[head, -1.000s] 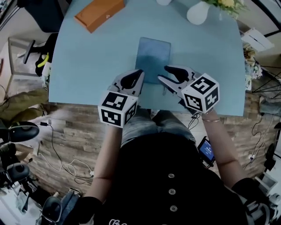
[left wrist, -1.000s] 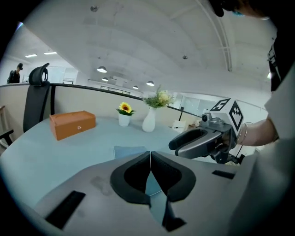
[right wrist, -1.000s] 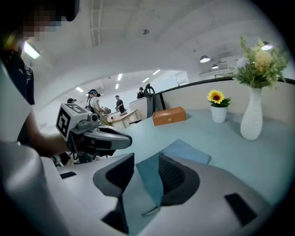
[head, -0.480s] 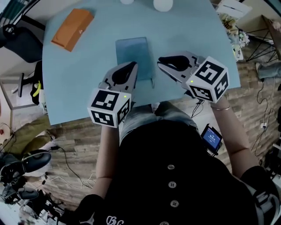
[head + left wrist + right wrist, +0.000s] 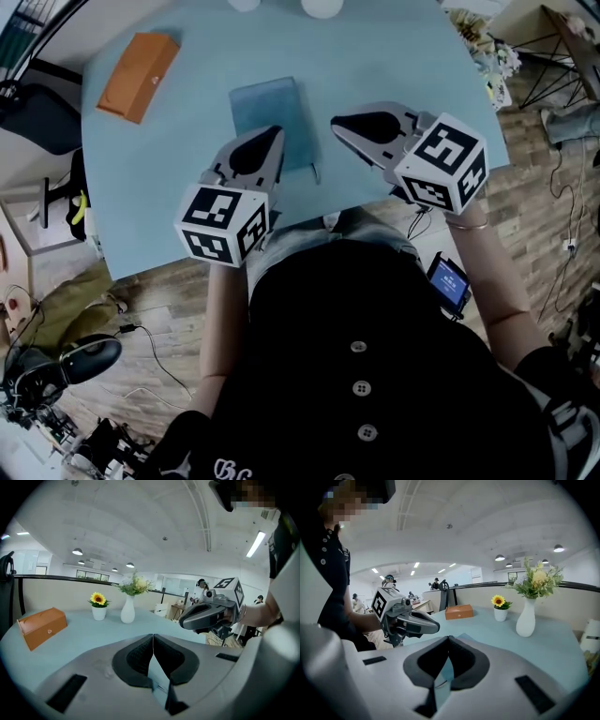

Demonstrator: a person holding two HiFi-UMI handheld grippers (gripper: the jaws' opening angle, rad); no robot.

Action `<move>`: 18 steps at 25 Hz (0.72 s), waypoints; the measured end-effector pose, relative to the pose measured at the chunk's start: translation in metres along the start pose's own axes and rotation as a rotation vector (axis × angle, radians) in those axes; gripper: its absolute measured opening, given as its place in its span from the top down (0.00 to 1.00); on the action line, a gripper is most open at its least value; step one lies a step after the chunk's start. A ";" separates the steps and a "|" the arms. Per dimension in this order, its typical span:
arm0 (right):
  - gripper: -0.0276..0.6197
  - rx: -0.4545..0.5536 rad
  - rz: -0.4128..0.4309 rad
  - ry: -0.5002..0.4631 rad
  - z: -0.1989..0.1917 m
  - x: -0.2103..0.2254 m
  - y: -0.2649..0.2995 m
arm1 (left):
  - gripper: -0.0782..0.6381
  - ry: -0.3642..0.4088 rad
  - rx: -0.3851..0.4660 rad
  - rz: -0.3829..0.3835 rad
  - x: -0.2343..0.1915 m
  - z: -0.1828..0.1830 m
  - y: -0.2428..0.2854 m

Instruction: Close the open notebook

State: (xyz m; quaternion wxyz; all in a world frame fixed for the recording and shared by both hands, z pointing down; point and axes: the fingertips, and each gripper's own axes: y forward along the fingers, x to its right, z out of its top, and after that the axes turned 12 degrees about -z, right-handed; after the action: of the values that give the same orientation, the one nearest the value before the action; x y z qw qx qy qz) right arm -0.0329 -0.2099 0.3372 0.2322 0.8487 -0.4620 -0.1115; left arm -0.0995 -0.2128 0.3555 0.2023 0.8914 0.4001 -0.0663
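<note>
The notebook (image 5: 267,112) lies flat on the light blue table (image 5: 394,56) with its blue cover up and no pages showing. My left gripper (image 5: 272,136) hovers over the notebook's near edge with its jaws pressed together and nothing between them. To the right of the notebook, my right gripper (image 5: 339,124) is also shut and empty. In the left gripper view, the shut jaws (image 5: 153,637) point over the table, and the right gripper (image 5: 206,616) hangs at the right. In the right gripper view, a notebook corner (image 5: 464,637) shows past the shut jaws (image 5: 449,638).
An orange box (image 5: 139,75) lies at the table's far left. A white vase (image 5: 127,609) with flowers and a small sunflower pot (image 5: 98,606) stand at the far edge. A thin dark pen-like strip (image 5: 316,173) lies by the notebook's near right corner. The table's near edge is just below both grippers.
Both grippers have come up closer to the head camera, still shut. The view has swung, so the table sits higher and to the left. The notebook lies as before.
</note>
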 end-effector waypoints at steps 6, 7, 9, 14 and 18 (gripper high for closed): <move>0.96 0.045 -0.007 -0.012 0.010 -0.003 0.000 | 0.87 0.024 -0.020 -0.015 0.000 0.000 0.001; 0.96 0.051 -0.003 -0.009 0.011 -0.003 0.001 | 0.87 0.024 -0.023 -0.018 0.000 0.000 0.002; 0.96 0.065 -0.004 0.005 0.011 -0.003 0.003 | 0.87 0.017 -0.021 -0.024 0.002 -0.002 0.003; 0.96 0.114 -0.020 0.049 0.013 -0.004 0.005 | 0.87 0.000 0.009 -0.012 0.002 0.000 0.004; 0.96 0.132 -0.026 0.046 0.012 -0.010 0.012 | 0.87 -0.006 0.027 -0.008 -0.003 0.001 0.003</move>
State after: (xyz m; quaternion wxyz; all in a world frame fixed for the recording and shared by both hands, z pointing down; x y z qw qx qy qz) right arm -0.0517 -0.2102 0.3328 0.1846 0.8705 -0.4517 -0.0643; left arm -0.0994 -0.2165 0.3565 0.1912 0.8923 0.4019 -0.0753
